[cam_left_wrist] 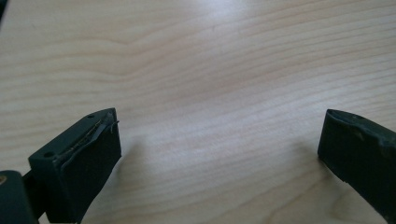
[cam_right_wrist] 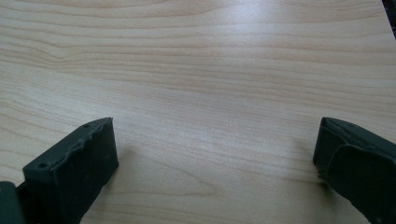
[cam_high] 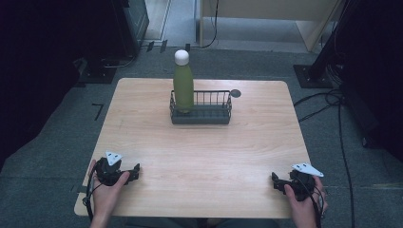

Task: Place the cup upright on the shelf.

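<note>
Standing upright in the left end of the wire basket (cam_high: 223, 102) near the table's (cam_high: 199, 156) far edge, the green bottle (cam_high: 183, 88) looks smooth, stiff and probably slippery, likely weighty if full. Grip it at mid-body, below the white cap (cam_high: 181, 57), and lift straight up to clear the rail. Your left gripper (cam_high: 134, 172) rests at the near left corner, your right gripper (cam_high: 276, 183) at the near right corner, both with jaws spread wide and empty over bare pale wood. Grey carpet and trailing cables (cam_high: 332, 102) surround the table.
</note>
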Available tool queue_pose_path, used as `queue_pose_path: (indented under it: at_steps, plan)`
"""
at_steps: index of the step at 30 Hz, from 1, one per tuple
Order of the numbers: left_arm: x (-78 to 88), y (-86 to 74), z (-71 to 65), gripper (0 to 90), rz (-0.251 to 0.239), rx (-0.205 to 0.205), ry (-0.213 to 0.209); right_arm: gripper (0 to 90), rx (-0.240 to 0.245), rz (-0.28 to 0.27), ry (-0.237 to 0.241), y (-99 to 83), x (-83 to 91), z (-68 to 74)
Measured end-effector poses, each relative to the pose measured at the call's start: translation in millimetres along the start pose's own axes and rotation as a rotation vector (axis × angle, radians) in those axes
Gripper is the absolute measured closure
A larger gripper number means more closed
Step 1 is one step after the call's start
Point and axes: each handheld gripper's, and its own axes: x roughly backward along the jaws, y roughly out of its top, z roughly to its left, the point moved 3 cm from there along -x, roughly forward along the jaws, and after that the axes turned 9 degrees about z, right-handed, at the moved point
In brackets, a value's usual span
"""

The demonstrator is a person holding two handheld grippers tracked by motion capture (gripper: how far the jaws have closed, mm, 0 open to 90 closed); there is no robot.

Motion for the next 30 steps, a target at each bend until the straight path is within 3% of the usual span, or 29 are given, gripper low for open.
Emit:
queue_pose_path:
  at_steps: [3,7,13,18,30]
  plan:
    - [0.7,-3.4,-0.4,0.1,0.002,0.044,-0.013,0.0,0.000,0.000,0.000,-0.1,0.0,0.0]
    - [1.3,-4.4,-2.0,0.1,0.001,0.021,-0.028,0.0,0.000,0.000,0.000,-0.1,0.0,0.0]
    - [-0.5,-1.7,-5.4,0.0,0.001,0.052,-0.007,0.0,-0.012,0.000,-0.009,-0.1,0.0,-0.8]
    - [-1.7,0.5,-5.1,0.0,0.004,0.031,-0.019,0.0,-0.028,0.000,-0.021,-0.1,0.1,-2.3]
    - [-5.9,6.7,-5.5,0.0,0.004,0.040,-0.014,0.0,-0.055,-0.001,-0.040,0.6,-0.3,-4.3]
